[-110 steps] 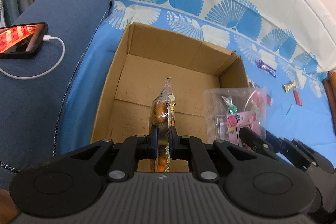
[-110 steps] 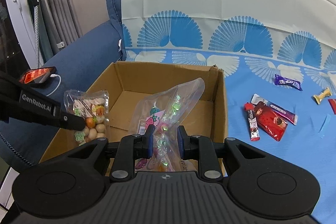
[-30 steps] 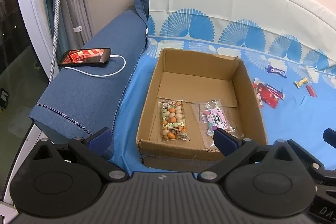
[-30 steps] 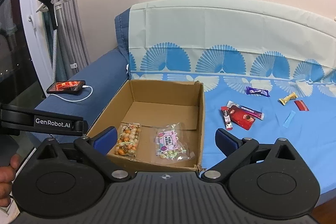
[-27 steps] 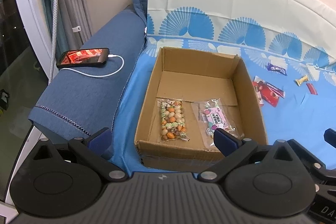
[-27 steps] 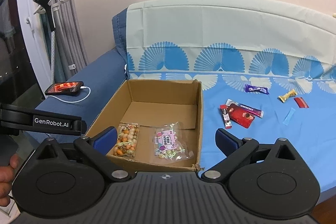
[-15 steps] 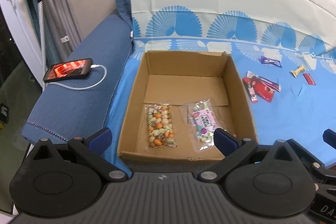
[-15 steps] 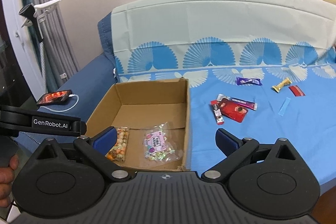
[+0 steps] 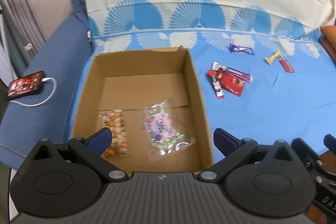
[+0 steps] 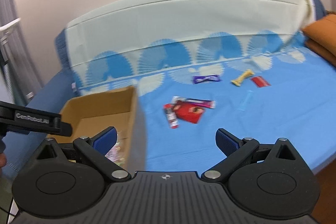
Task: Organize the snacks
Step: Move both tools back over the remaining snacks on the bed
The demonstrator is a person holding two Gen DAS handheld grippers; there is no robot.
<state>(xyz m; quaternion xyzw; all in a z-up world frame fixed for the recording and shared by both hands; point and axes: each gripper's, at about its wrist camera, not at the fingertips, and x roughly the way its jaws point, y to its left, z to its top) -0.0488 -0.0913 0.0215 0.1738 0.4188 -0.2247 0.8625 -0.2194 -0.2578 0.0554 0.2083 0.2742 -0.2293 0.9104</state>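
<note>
A sofa (image 9: 48, 60) in dark blue fills both views, its seat and back draped with a sheet (image 9: 262, 110) that is bright blue with white fan shapes and a plain pale band on top. Ahead of the left gripper (image 9: 161, 138) and between its fingers sits an open brown cardboard box (image 9: 195, 79), flaps out of sight, resting on the sheet. In the right wrist view the same box lies ahead and left of the right gripper (image 10: 166, 138), only its right wall and part of the floor showing.

Inside the box, near its front wall, lie two clear bags side by side and apart. The candy bag (image 9: 163, 129) is wider, crinkled, with a pink label and small green-wrapped sweets; it is just ahead, between the left fingers. The nut bag (image 9: 115, 131) is narrower, packed with orange and cream balls, partly behind the left finger (image 9: 99, 140).

To the right of the box, well ahead of the right gripper, loose snacks lie on the sheet: a red packet (image 10: 189, 111) overlapped by a slim red-and-white stick (image 10: 171, 115) and a pink-and-white bar (image 10: 199, 102); farther on, a purple wrapper (image 10: 206, 78), a gold twist candy (image 10: 242, 77) and a small red sachet (image 10: 260, 81), apart from each other. The right wrist view is blurred.

On the sofa arm, far left of the left fingers, a phone (image 9: 26, 85) lies with a white cable (image 9: 49, 91) plugged in.

Both grippers have their fingers spread wide and hold nothing.
</note>
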